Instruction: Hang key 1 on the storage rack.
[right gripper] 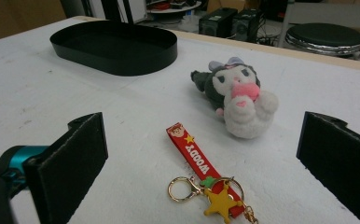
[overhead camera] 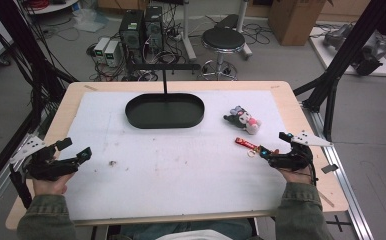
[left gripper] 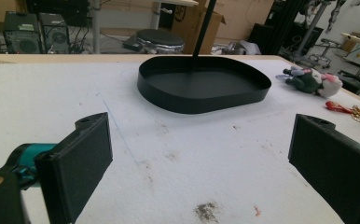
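Observation:
A black oval tray (overhead camera: 164,111) (left gripper: 201,86) (right gripper: 115,44) lies empty at the back middle of the white mat. Right of it lies a small plush toy (overhead camera: 243,119) (right gripper: 238,98) (left gripper: 312,80), dark grey, white and pink. In front of the plush lies a red strap keychain (overhead camera: 246,144) (right gripper: 200,176) (left gripper: 347,108) with gold rings and a star charm. My right gripper (overhead camera: 275,144) (right gripper: 201,168) stands open just right of the keychain, its jaws wide on either side of it without touching. My left gripper (overhead camera: 75,148) (left gripper: 201,172) is open at the table's left edge, with only bare mat between its pads.
The white mat (overhead camera: 181,165) covers most of the wooden table (overhead camera: 301,120). A thin black post (overhead camera: 165,82) rises behind the tray. Beyond the table stand a stool (overhead camera: 223,41), computer boxes (overhead camera: 141,30) and cables. Black frame legs (overhead camera: 337,75) flank the right side.

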`<action>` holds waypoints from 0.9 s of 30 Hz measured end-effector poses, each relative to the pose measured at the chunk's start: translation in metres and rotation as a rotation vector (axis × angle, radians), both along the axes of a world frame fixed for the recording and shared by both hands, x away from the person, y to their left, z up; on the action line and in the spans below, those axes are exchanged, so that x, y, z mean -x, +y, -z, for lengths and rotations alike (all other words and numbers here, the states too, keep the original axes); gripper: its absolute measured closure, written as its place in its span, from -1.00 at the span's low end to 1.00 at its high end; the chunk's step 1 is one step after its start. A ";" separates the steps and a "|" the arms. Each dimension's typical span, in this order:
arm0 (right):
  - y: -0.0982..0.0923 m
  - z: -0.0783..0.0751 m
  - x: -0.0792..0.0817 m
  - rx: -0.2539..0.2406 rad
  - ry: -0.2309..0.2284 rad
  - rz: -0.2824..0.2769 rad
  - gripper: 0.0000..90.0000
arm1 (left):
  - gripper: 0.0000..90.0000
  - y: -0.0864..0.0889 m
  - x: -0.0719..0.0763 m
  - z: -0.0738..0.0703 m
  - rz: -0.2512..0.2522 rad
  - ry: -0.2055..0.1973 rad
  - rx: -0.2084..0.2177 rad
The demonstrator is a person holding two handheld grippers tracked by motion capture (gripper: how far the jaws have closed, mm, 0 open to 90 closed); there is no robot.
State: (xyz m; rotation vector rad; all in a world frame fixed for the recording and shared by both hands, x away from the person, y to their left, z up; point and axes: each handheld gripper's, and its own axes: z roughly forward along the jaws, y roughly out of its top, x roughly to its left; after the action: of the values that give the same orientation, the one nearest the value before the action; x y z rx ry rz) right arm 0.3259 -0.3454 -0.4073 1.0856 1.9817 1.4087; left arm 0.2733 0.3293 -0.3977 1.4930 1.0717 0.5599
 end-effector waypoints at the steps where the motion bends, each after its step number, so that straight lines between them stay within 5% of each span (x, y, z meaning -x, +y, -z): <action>1: 0.000 0.000 0.000 0.000 0.000 0.000 -0.99 | -0.85 0.000 0.000 0.000 0.002 0.002 -0.002; 15: 0.000 -0.007 -0.002 -0.008 0.004 -0.012 -0.99 | -0.85 -0.002 0.000 0.002 -0.004 0.015 -0.024; 27: 0.026 -0.011 -0.029 0.138 0.103 -0.088 -0.98 | -0.85 -0.002 -0.001 0.003 -0.002 0.013 -0.020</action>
State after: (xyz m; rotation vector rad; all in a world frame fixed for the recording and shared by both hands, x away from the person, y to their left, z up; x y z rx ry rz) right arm 0.3546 -0.3199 -0.3959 1.0393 2.1893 1.2601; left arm 0.2739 0.3278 -0.4006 1.5149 1.0807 0.5649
